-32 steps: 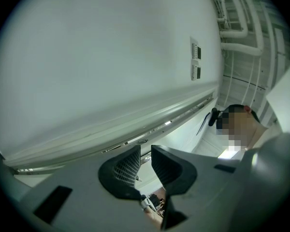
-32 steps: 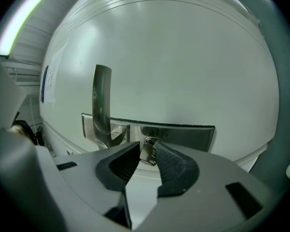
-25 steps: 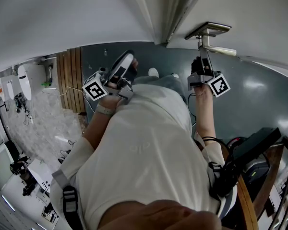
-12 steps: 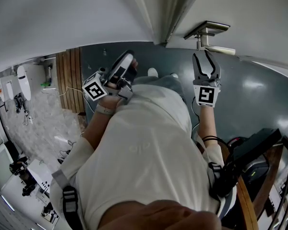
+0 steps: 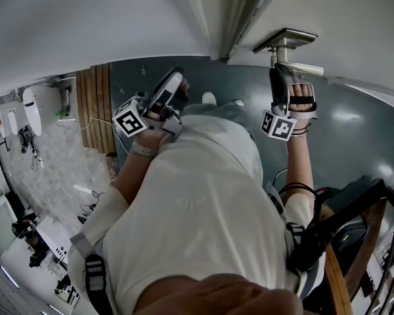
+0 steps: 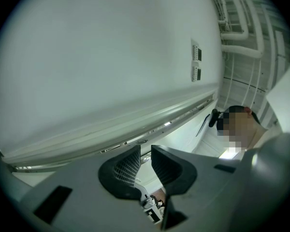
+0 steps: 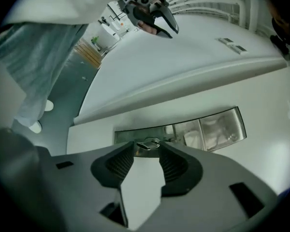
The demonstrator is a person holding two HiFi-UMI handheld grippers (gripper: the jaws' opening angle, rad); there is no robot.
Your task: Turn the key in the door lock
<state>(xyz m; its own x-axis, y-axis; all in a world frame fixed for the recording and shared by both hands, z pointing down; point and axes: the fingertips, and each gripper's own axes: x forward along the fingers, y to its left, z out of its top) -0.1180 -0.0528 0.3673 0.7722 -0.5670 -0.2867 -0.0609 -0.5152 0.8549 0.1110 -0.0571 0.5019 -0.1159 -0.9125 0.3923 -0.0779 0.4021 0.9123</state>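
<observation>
Right gripper [image 7: 147, 153] is up at the brushed-steel rectangular lock plate [image 7: 203, 129] on the white door [image 7: 261, 144]. Its jaws are closed down onto the small silver metal key [image 7: 147, 144], which sits at 12 o'clock of the jaw gap and fills it tip to tip. Judged mid-task: the key is seated in the lock and gripped, with the turn itself left to finish. Left gripper [image 6: 146, 161] is idle, pointed at a blank wall, its jaws nearly together with only a slit and nothing in it. In the head view the silver lever handle [image 5: 290, 41] lies at 1 o'clock, and the gripper hides the key. Key blade and cylinder are hidden, and the key's rotation angle is hard to read.
</observation>
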